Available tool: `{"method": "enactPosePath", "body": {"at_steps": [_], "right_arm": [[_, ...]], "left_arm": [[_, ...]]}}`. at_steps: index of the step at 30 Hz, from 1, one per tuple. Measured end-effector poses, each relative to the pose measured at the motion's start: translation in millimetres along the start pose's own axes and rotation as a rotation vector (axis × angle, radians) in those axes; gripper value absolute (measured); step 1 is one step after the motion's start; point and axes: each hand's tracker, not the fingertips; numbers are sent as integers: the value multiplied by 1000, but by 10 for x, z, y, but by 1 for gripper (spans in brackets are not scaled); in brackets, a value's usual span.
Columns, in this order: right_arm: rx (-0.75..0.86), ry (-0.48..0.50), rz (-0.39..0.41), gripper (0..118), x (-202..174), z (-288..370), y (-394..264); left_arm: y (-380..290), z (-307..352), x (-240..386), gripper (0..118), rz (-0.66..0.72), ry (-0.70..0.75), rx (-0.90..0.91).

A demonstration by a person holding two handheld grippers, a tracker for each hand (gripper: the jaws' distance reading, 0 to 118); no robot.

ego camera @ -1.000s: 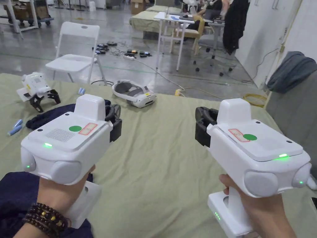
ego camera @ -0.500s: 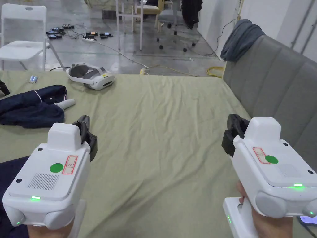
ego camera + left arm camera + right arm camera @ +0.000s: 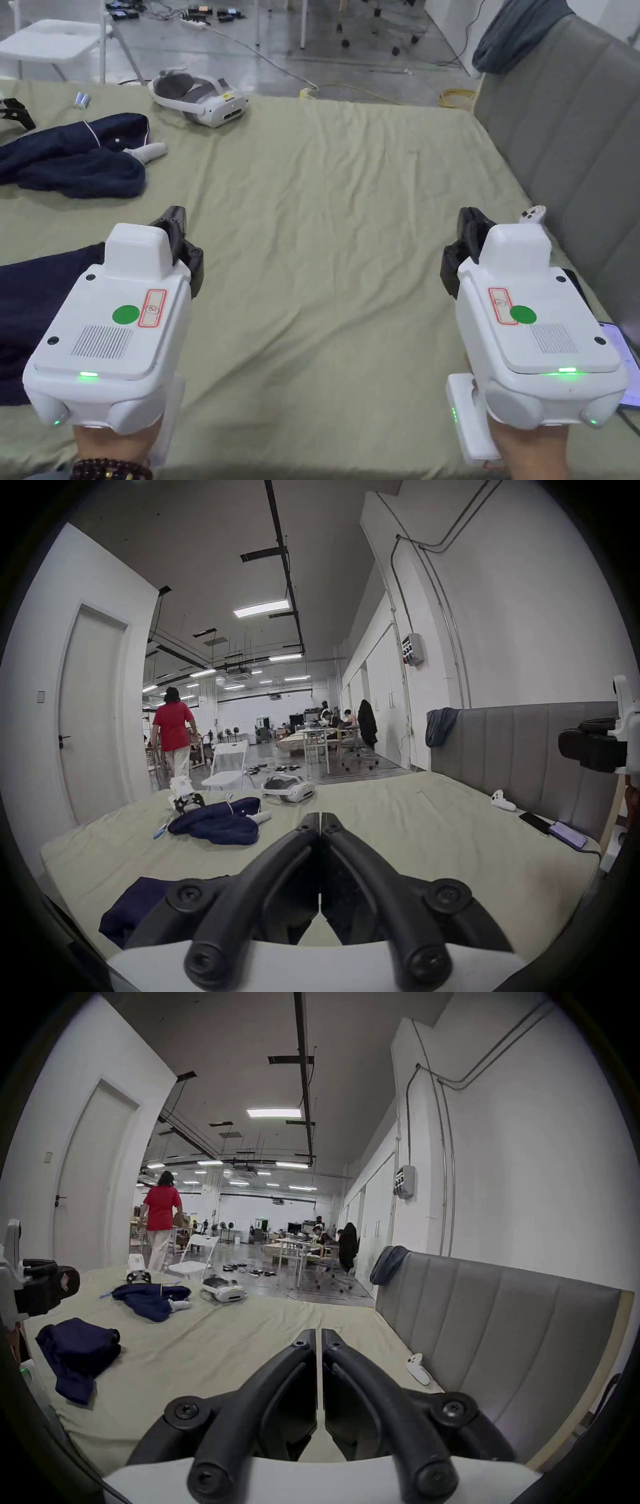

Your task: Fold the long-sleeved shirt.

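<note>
You are holding both tools, left tool (image 3: 177,230) and right tool (image 3: 464,232), closed and empty above the bed (image 3: 350,187), readying to reach the near-left navy shirt (image 3: 37,300).

I see even, bright light from ceiling panels (image 3: 261,608); gripper views bend and darken at edges.

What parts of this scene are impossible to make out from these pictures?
- Near navy garment: in the head view, cut off by the left edge and partly behind the left gripper; which garment it is stays unclear.
- Far navy garment: bunched, its shape hidden.
- Phone: cut off by the right edge.
- Seated people: too small.
</note>
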Motion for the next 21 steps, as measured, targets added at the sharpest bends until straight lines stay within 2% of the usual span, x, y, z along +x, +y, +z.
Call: {"method": "enactPosePath", "body": {"at_steps": [7,8,9,10,11,12,13,15,21], "right_arm": [[-13,19,1,2,-57,-19,-11],[-11,23,-3,2,-58,3,14],[-13,24,-5,9,-62,5,22],[-16,31,-8,28,-66,2,22],[-19,37,-4,71,-77,-7,21],[-18,36,1,102,-86,-36,-4],[-8,26,7,118,-99,-36,-13],[28,-6,9,118,-117,9,-20],[3,24,5,118,-104,-20,-37]], "left_arm": [[-19,11,0,4,6,-11,-4],[-18,17,-9,12,8,-15,-8],[-17,13,-13,28,11,-20,-12],[-16,7,-16,49,13,-20,-18],[-19,-1,-20,83,16,-13,-19],[-22,-5,-27,102,19,-6,-18],[-27,-10,-34,111,24,-5,-12],[-15,2,-87,111,30,-15,11],[-49,-6,-75,111,15,-5,6]]}}
